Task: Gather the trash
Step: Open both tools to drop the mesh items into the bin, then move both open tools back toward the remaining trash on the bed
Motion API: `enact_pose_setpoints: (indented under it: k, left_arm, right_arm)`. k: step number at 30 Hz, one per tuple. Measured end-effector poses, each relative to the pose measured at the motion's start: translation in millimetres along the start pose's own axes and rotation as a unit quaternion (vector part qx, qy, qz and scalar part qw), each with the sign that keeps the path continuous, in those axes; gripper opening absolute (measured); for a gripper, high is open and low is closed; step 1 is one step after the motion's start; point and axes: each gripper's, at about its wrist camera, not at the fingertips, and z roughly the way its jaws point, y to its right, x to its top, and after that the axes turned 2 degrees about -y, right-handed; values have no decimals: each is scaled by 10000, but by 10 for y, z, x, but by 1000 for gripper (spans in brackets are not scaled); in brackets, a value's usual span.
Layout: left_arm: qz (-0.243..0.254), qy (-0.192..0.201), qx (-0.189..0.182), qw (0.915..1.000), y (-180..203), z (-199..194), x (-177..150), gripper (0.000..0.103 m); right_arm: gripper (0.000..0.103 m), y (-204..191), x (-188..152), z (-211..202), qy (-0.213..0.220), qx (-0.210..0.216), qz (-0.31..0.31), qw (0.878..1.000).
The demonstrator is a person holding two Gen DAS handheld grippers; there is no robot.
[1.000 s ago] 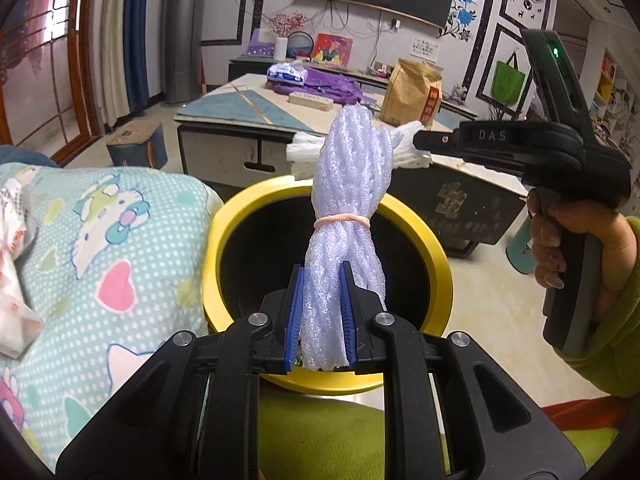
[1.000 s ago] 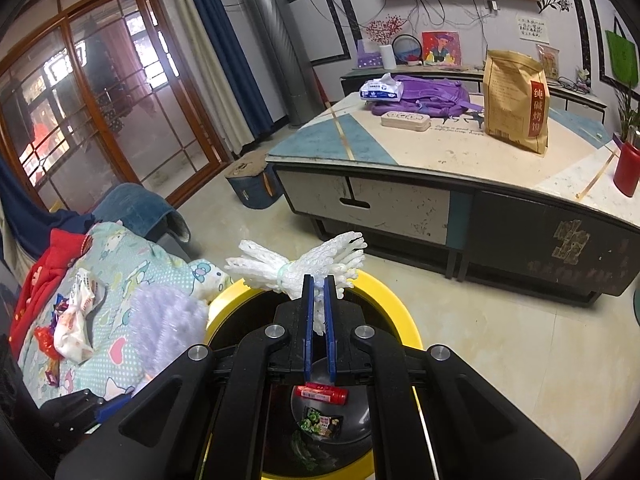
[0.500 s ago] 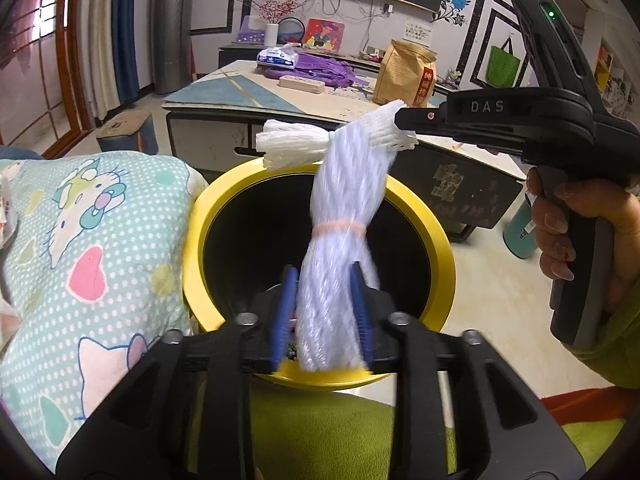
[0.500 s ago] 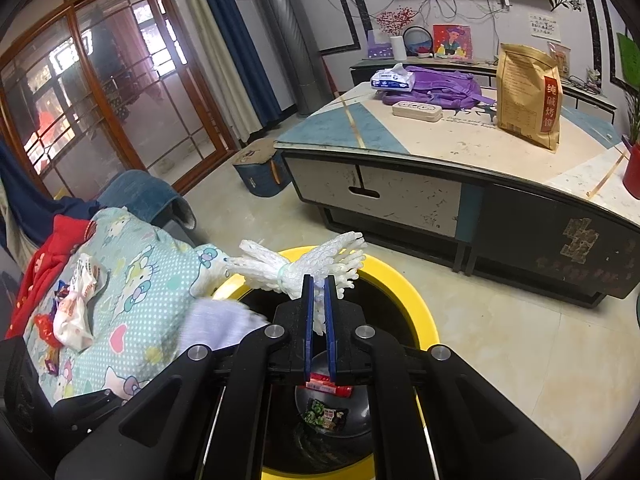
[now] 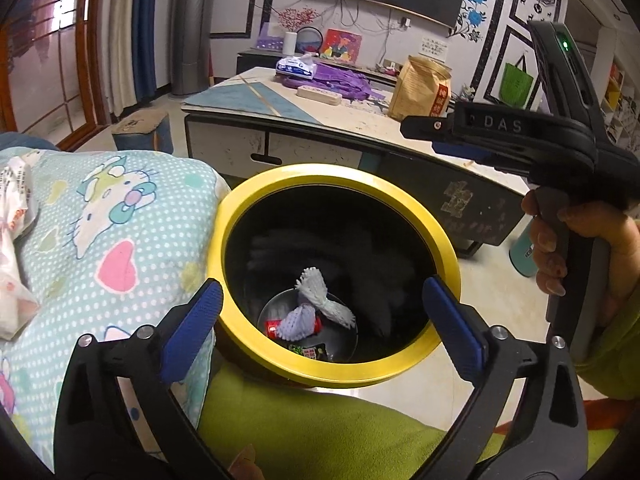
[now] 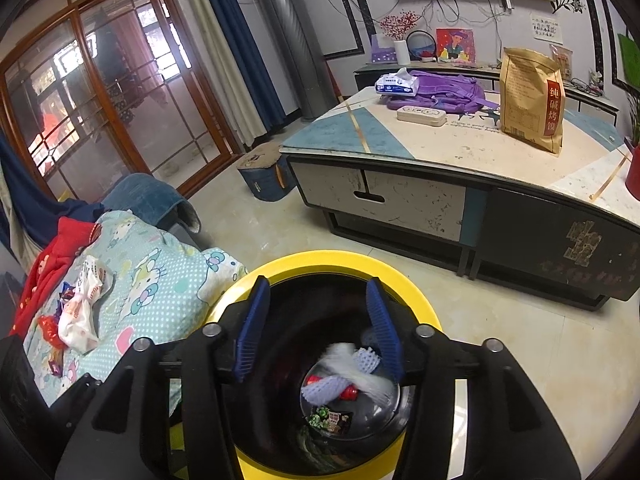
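Note:
A black bin with a yellow rim (image 5: 448,240) (image 6: 288,264) stands on the floor beside the sofa. Two white foam net bundles (image 5: 324,300) (image 6: 360,376) lie at its bottom with a red wrapper (image 5: 272,326) and a dark wrapper (image 6: 332,418). My left gripper (image 5: 320,316) is open and empty over the bin's near rim. My right gripper (image 6: 318,312) is open and empty over the bin; it shows from the side in the left wrist view (image 5: 452,136). More wrappers (image 6: 80,312) lie on the Hello Kitty cushion (image 5: 112,232).
A low coffee table (image 6: 440,152) stands behind the bin with a brown paper bag (image 6: 532,100), a purple backpack (image 6: 444,94) and a tissue pack (image 6: 396,84). A small stool (image 6: 264,174) sits on the tiled floor. A green garment (image 5: 320,432) lies under the left gripper.
Both grippers opened and let go of their foam net bundles, which dropped to the bottom of the bin.

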Motion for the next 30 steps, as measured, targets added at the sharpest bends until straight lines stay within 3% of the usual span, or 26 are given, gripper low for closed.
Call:
enact_pose_setpoints:
  k: [18, 30]
  left_arm:
    - [-358, 527, 456, 9969, -224, -409, 92, 92]
    - [-909, 1008, 932, 9864, -562, -789, 76, 92]
  right_arm:
    - [63, -359, 9, -232, 334, 227, -474, 9981]
    - [70, -782, -37, -394, 441, 758, -811, 9928]
